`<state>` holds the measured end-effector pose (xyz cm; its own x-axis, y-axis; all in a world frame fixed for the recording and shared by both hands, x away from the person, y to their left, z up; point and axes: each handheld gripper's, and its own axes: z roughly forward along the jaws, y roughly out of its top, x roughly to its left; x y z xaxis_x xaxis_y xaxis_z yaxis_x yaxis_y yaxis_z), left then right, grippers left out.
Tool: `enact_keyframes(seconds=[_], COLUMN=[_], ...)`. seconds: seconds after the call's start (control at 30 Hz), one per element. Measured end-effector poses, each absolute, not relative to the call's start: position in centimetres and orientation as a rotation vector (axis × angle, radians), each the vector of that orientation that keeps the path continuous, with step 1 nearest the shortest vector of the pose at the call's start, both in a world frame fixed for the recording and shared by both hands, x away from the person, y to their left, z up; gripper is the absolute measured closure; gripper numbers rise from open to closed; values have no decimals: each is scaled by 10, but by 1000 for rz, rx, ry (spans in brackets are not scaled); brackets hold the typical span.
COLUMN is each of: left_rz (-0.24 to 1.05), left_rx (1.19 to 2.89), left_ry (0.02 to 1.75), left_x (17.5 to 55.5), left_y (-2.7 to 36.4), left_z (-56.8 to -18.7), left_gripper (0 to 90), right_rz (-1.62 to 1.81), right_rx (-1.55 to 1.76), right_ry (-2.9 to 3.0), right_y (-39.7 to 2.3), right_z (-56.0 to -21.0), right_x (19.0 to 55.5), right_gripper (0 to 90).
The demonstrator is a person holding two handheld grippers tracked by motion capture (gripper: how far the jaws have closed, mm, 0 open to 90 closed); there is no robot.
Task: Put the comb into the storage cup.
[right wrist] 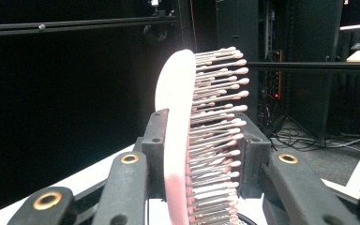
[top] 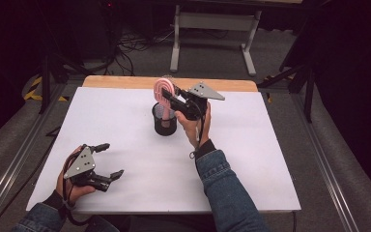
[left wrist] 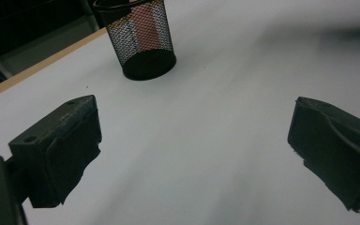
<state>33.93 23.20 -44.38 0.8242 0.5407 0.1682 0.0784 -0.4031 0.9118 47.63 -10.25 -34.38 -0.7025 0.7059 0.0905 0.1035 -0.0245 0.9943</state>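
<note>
High view is showing one pink hairbrush (top: 164,89), one black mesh cup (top: 164,120), two grippers. Right gripper (top: 170,99) is clamping its jaws on the brush head, directly above the cup. Left gripper (top: 110,161) is resting wide open, empty, well apart from the cup.

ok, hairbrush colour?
Pink hairbrush, with pink-tipped bristles; clearest in the right gripper view, clamped by the right gripper above the black mesh cup.

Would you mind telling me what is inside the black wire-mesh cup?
The handle of a pink hairbrush stands inside the black wire-mesh cup, showing through the mesh. Its bristled head sticks out above, clamped by the right gripper. The solid base hides the cup's bottom.
</note>
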Motion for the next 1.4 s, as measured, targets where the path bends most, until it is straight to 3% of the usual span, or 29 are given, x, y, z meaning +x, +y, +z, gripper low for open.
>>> enact_keyframes(seconds=[1.17, 1.4], left_rz=[548, 548], left_rx=[1943, 1944], left_ry=[459, 459], left_x=[339, 339], left_y=[232, 231], left_z=[-444, -444], left_gripper=[41, 41], right_rz=[1787, 1762], right_rx=[898, 924], right_ry=[1827, 1813], right_y=[-104, -111], right_z=[-361, -362], right_x=[480, 481], right_gripper=[630, 589])
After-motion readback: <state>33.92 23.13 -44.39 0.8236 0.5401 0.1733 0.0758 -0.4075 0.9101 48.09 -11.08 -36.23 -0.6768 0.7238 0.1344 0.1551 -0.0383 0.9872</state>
